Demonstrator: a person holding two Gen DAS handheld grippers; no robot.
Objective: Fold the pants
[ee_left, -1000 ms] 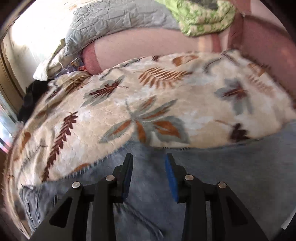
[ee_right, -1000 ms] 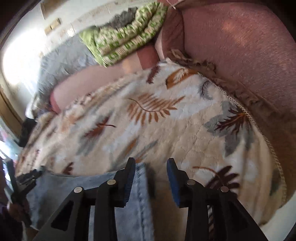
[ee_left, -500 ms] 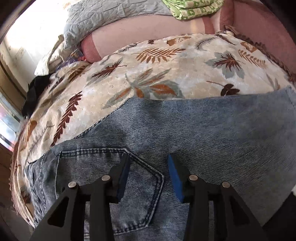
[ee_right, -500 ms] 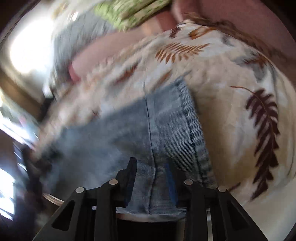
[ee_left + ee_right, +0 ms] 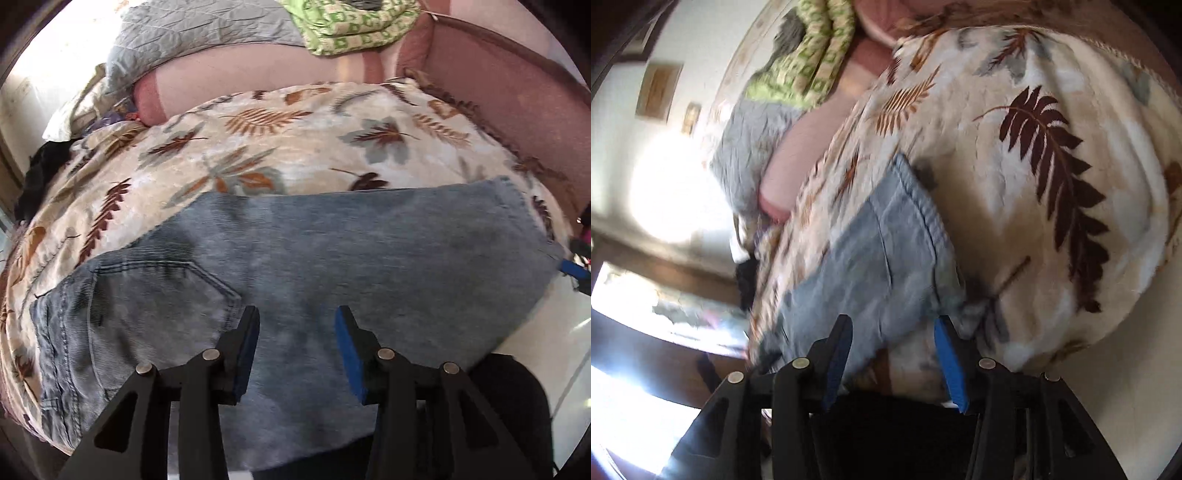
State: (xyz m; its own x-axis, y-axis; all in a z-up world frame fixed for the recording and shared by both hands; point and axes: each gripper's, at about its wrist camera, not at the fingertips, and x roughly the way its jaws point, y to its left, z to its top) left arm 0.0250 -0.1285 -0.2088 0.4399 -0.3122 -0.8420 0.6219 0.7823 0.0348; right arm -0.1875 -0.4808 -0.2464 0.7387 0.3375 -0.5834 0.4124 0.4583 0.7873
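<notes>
Light blue denim pants (image 5: 332, 258) lie flat and folded lengthwise on a leaf-print blanket (image 5: 295, 147), with the back pocket (image 5: 147, 295) at the left and the hem end at the right. My left gripper (image 5: 297, 328) is open and empty, raised above the middle of the pants. My right gripper (image 5: 894, 336) is open and empty, tilted, just off the hem end of the pants (image 5: 886, 251); its blue pad also shows in the left wrist view (image 5: 574, 269) at the far right.
The blanket (image 5: 1052, 184) covers a pink couch seat (image 5: 517, 110). A grey quilt (image 5: 192, 33) and a green patterned cloth (image 5: 351, 26) lie on the backrest. Dark clothing (image 5: 40, 173) sits at the left end. White floor (image 5: 546, 332) lies below right.
Both grippers have pulled back and up from the pants. The right gripper has let go of the hem end, opened wider and rolled sideways. The pants lie flat.
</notes>
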